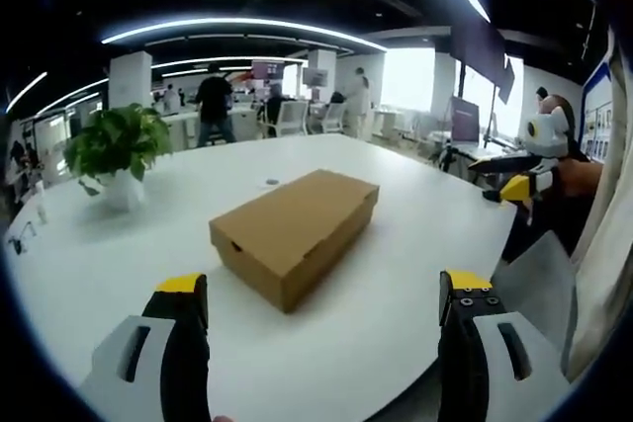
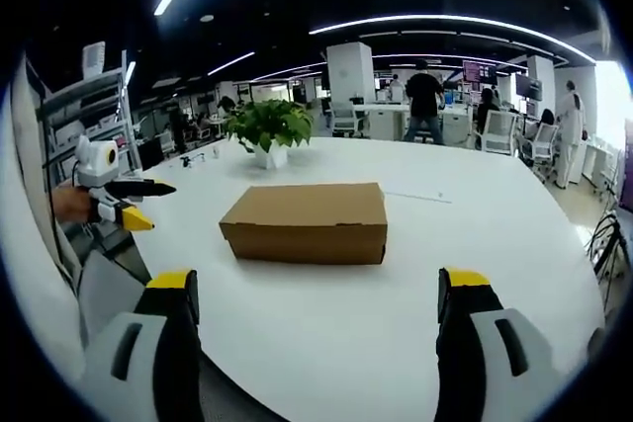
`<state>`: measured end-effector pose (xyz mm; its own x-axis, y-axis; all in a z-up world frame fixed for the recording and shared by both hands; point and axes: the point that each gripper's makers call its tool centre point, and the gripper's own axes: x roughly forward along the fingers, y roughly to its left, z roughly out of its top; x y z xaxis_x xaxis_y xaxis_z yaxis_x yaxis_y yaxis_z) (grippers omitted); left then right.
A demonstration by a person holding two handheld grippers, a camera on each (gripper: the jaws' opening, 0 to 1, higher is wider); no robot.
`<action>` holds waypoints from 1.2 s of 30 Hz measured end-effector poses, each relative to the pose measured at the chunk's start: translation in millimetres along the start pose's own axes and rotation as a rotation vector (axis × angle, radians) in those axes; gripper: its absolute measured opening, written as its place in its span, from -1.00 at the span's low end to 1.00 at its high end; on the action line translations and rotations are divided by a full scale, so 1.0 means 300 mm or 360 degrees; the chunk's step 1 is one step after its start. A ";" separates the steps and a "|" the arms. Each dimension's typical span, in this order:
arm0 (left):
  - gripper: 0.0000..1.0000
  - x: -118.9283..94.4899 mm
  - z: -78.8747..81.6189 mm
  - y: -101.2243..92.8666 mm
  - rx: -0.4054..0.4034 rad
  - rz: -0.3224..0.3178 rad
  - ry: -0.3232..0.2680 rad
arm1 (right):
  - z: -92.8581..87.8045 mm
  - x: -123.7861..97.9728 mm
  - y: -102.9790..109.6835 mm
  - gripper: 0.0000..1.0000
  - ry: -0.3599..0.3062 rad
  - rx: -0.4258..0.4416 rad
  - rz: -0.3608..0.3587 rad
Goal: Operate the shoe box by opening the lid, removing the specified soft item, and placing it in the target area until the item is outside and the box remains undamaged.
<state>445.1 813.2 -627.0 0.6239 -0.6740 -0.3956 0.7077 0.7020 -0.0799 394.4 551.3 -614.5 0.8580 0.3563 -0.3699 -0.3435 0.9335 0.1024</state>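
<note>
Both grippers, left (image 1: 321, 303) and right (image 2: 321, 298), hold their jaws wide apart, empty, at the tabletop's (image 2: 495, 234) near edge. Mid-table sits the shoe box (image 2: 307, 221), lid closed, nothing blocking it. Beyond it, near the far edge, stands a potted plant (image 2: 269, 130).

One shoe box (image 1: 294, 232), one potted plant (image 1: 118, 152), two grippers (image 1: 324, 308) (image 2: 315, 303).

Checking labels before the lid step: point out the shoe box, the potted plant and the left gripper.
shoe box (image 2: 307, 219), right gripper view, front side wall.
potted plant (image 1: 117, 140), left gripper view, leaves.
left gripper (image 1: 323, 308), left gripper view, midway between its open fingertips.
</note>
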 end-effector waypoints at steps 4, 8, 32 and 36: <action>1.00 0.000 0.001 0.001 0.0002 0.0002 -0.0002 | 0.005 0.003 0.001 0.92 -0.0001 -0.0007 0.0001; 1.00 0.000 0.002 0.003 0.0000 0.0003 -0.0006 | 0.006 0.005 0.004 0.92 0.0000 -0.0016 0.0005; 1.00 0.005 0.000 0.003 -0.0007 0.0005 0.0000 | 0.000 0.005 -0.009 0.92 -0.0010 -0.0026 0.0004; 1.00 0.010 0.007 0.000 -0.0011 -0.0006 -0.0012 | 0.004 0.015 -0.013 0.92 -0.0017 -0.0054 0.0014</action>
<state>447.8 810.7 -626.2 0.6236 -0.6783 -0.3886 0.7077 0.7010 -0.0879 400.2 549.3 -615.6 0.8588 0.3652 -0.3592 -0.3639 0.9285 0.0741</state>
